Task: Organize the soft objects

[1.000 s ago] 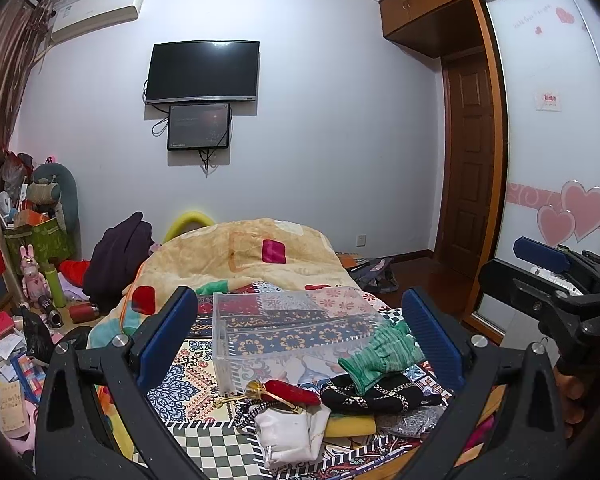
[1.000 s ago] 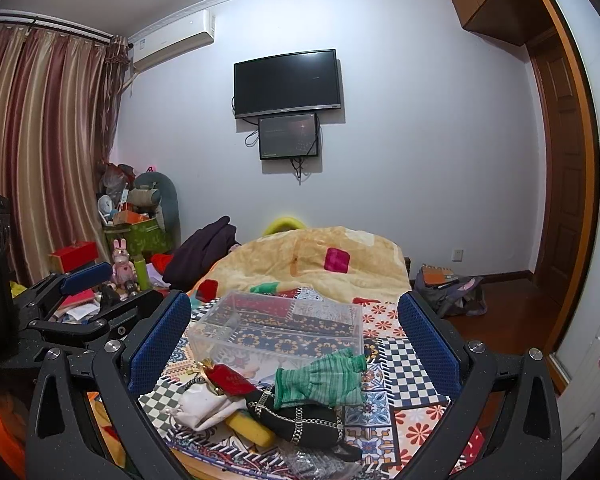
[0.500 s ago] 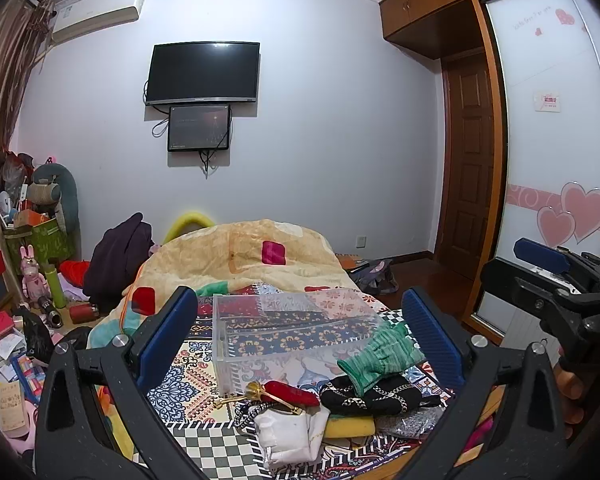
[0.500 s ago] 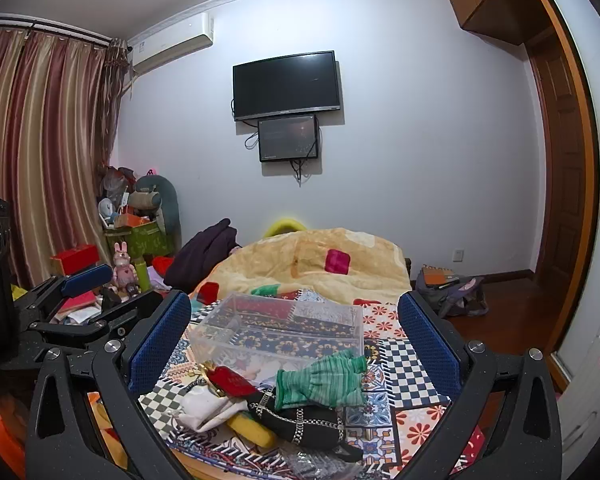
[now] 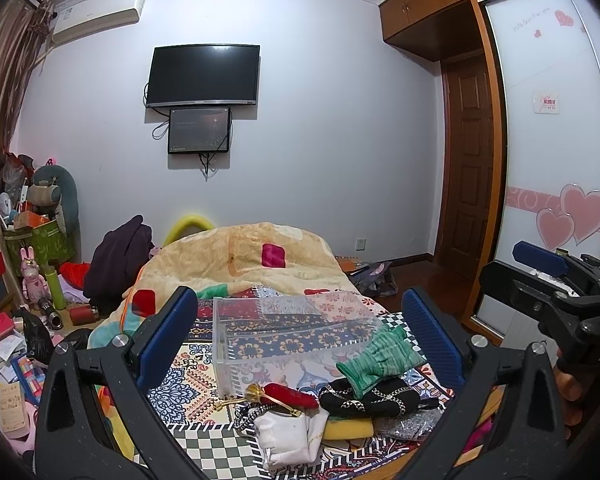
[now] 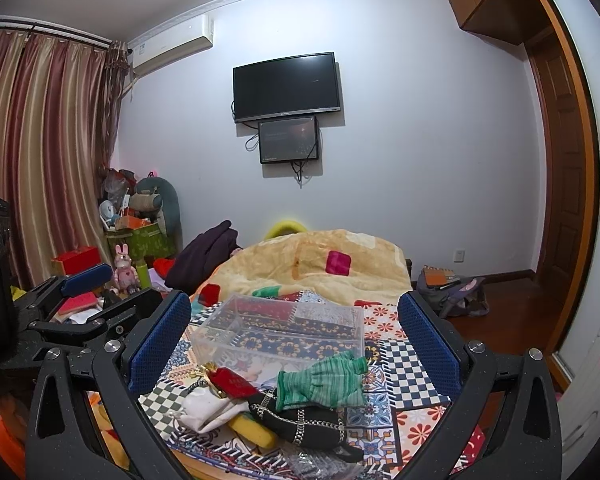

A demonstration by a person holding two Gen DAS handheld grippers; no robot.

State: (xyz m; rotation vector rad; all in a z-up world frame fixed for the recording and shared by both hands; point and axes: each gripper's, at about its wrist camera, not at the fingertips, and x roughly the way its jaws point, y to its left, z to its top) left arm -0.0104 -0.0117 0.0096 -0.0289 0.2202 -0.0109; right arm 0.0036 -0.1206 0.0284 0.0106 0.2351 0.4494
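Hovering with my left claw point(image 5: 298, 334) and right claw point(image 6: 294, 334) both spread wide and empty above the heap, I worried the green glove point(image 6: 320, 382), draped on the black chained pouch point(image 6: 304, 420) near the clear box point(image 6: 280, 330), might snag the chain.

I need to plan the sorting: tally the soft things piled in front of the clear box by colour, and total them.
Green: 1, green glove
Red: 1, red pouch
White: 1, white cloth bag
Black: 1, black chained bag
Yellow: 1, yellow sponge
Silver: 1, silvery pouch
Total: 6
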